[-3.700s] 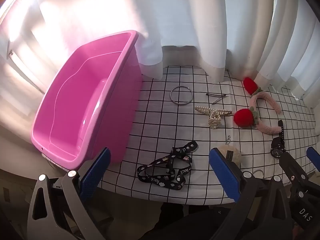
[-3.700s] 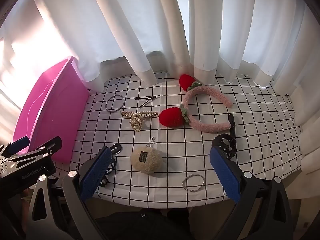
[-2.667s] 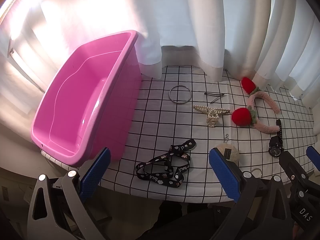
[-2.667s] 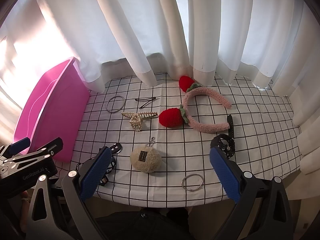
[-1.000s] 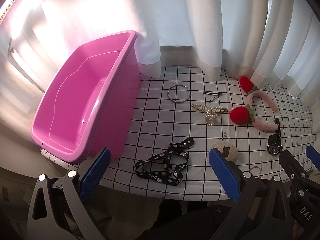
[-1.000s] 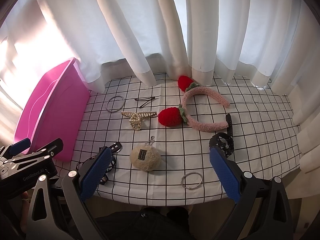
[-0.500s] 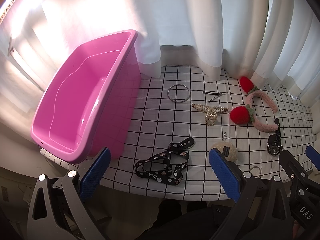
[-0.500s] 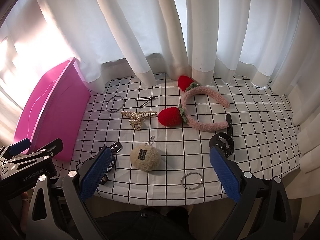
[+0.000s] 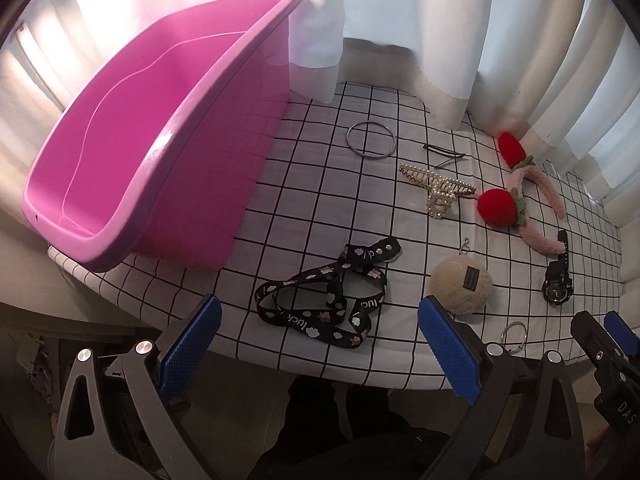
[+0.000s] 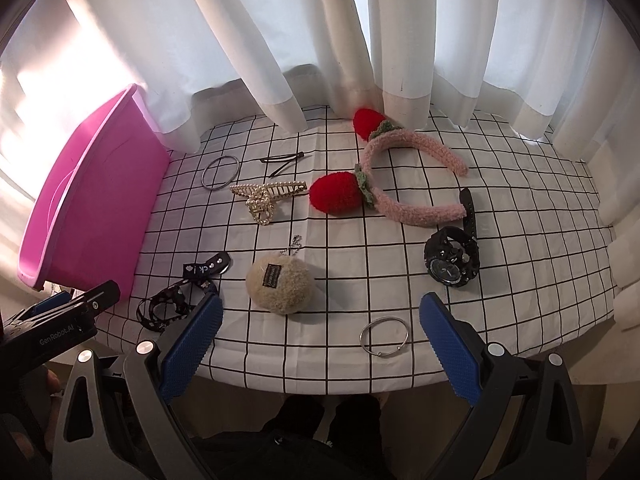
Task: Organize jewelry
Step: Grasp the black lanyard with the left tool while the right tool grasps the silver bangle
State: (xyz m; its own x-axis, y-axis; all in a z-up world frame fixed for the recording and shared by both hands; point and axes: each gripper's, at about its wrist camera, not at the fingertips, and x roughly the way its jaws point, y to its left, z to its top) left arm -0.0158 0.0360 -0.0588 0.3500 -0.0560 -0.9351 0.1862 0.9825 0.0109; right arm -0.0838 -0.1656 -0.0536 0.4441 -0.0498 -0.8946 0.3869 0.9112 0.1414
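1. Jewelry lies scattered over the white cloth with a black grid point(image 10: 520, 240) covering the worktop; none of it is in the glossy pink plastic tub point(image 9: 132, 120) at the left end, whose visible inside looks bare
2. Near the tub: a thin silver bangle point(image 9: 371, 140), a dark wire hair pin point(image 9: 444, 155) and a gold claw clip set with pearls point(image 9: 436, 192); closer to the front edge, a black printed lanyard strap point(image 9: 320, 296) lies in loose loops
3. Toward the right: a pink fuzzy headband with two red strawberry pom-poms point(image 10: 416, 184), a chunky black wristwatch point(image 10: 454, 258), a round beige plush keychain point(image 10: 280, 286) and a small silver split ring point(image 10: 384, 336) just at the front edge
4. Left gripper point(image 9: 320, 352) hangs off the front edge over the lanyard, jaws spread wide and holding nothing; right gripper point(image 10: 320, 352) sits likewise near the split ring and plush, jaws spread and bare
5. By my reading the sorting has not started: all eight pieces are left to lift and drop in the tub, the lanyard and the plush being the nearest first picks
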